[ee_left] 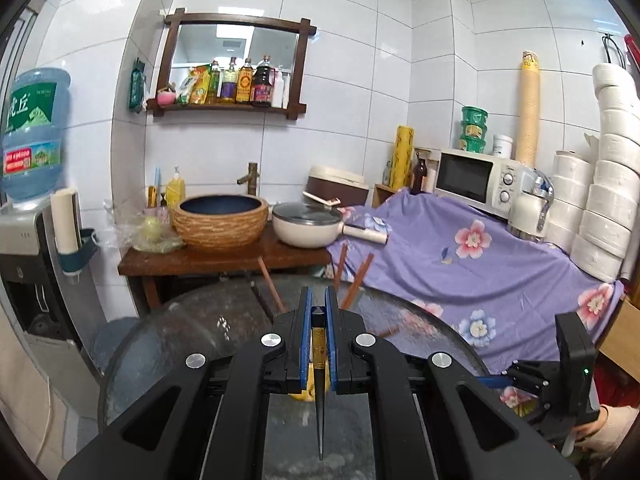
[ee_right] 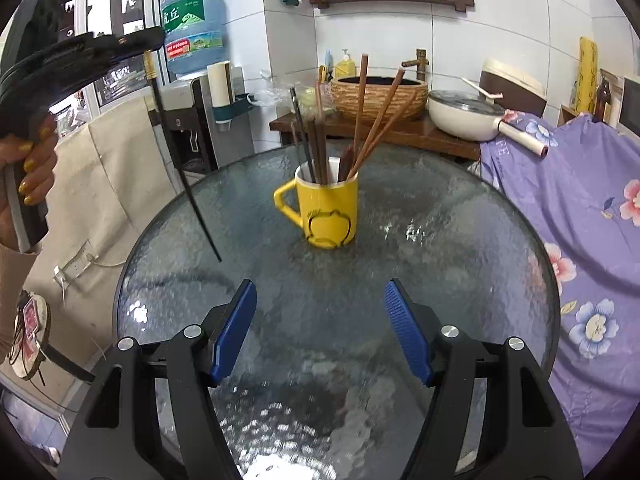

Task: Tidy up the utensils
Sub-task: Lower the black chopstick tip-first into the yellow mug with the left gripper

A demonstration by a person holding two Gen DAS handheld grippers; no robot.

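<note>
In the right wrist view a yellow mug [ee_right: 328, 212] stands at the middle of the round glass table [ee_right: 440, 248]. Several brown and dark chopsticks [ee_right: 362, 112] stand in it. My right gripper [ee_right: 320, 286] hovers open in front of the mug, with nothing between its blue pads. At the upper left my left gripper [ee_right: 154, 40] is shut on a black chopstick [ee_right: 184, 168] with a gold band. The chopstick hangs tip-down above the table's left side. In the left wrist view the left gripper [ee_left: 319, 294] clamps that chopstick [ee_left: 320, 400]. The mug [ee_left: 306, 394] is almost hidden behind the fingers.
Behind the table, a wooden stand [ee_right: 400, 136] holds a woven basin [ee_right: 380, 96] and a lidded white pan [ee_right: 464, 116]. A purple floral cloth [ee_right: 580, 208] covers the right side, with a microwave [ee_left: 476, 184] and paper rolls [ee_left: 608, 200] beyond. A water dispenser [ee_right: 192, 120] stands at left.
</note>
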